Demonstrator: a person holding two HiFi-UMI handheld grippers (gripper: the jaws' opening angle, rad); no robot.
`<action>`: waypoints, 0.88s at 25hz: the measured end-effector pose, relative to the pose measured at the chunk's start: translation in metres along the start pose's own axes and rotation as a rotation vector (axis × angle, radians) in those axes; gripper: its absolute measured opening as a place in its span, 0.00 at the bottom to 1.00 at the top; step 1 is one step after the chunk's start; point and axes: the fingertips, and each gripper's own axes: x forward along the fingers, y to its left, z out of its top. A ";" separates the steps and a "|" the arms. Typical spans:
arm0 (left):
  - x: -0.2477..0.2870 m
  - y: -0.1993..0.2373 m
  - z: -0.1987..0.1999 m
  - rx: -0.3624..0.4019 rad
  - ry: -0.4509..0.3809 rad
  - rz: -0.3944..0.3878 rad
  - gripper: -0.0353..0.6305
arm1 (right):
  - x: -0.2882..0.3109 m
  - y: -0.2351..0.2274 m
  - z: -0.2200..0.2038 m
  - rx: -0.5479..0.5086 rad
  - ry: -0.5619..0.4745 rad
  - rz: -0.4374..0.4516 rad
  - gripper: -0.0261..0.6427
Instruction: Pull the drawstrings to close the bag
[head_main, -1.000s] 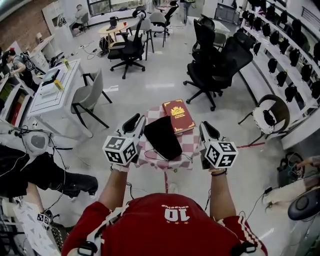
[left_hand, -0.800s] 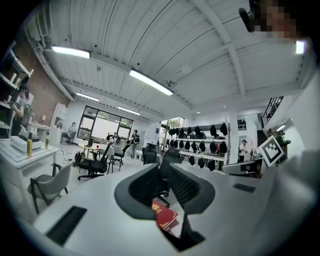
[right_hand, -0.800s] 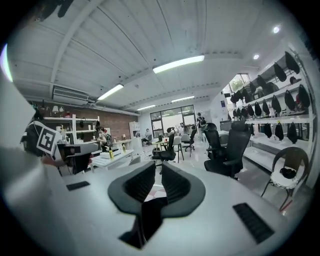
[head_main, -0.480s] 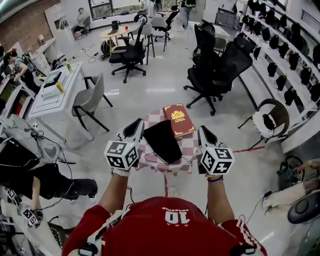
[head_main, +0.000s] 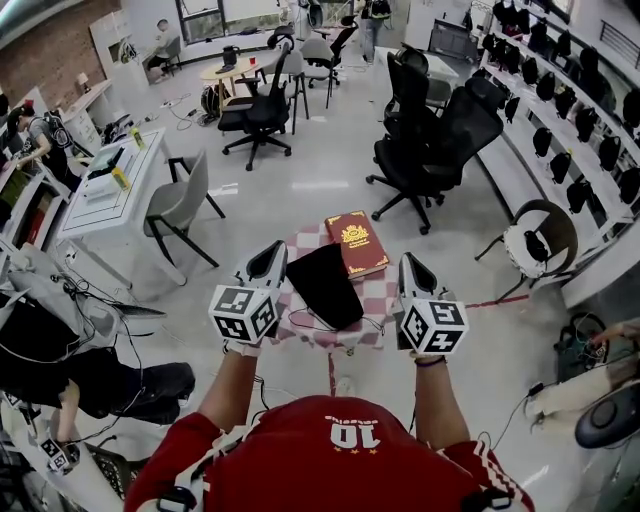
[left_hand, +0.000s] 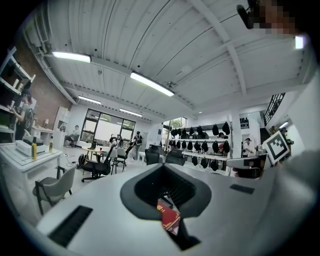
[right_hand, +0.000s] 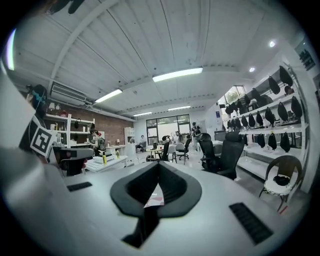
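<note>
A black fabric drawstring bag (head_main: 322, 285) lies mid-frame on the red-checked surface (head_main: 381, 293) beside a red hardback book (head_main: 356, 242). The left gripper (head_main: 270, 262) and right gripper (head_main: 413, 270) flank it, jaws just closed on nothing. The mouth's state is unclear; any pull should run evenly outward to both sides.

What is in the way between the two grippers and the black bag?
Nothing visible. The black bag lies on the table between the left gripper and the right gripper; the red book lies at its far right corner.
</note>
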 end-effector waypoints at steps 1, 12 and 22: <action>0.000 0.000 0.001 0.002 -0.001 0.000 0.07 | 0.000 0.000 0.001 -0.005 -0.001 -0.002 0.06; 0.002 0.002 0.003 -0.003 -0.010 -0.013 0.07 | 0.003 0.002 0.000 0.004 0.002 -0.003 0.06; 0.003 0.005 -0.006 0.003 0.004 -0.006 0.07 | 0.006 0.002 -0.008 0.014 0.006 0.012 0.06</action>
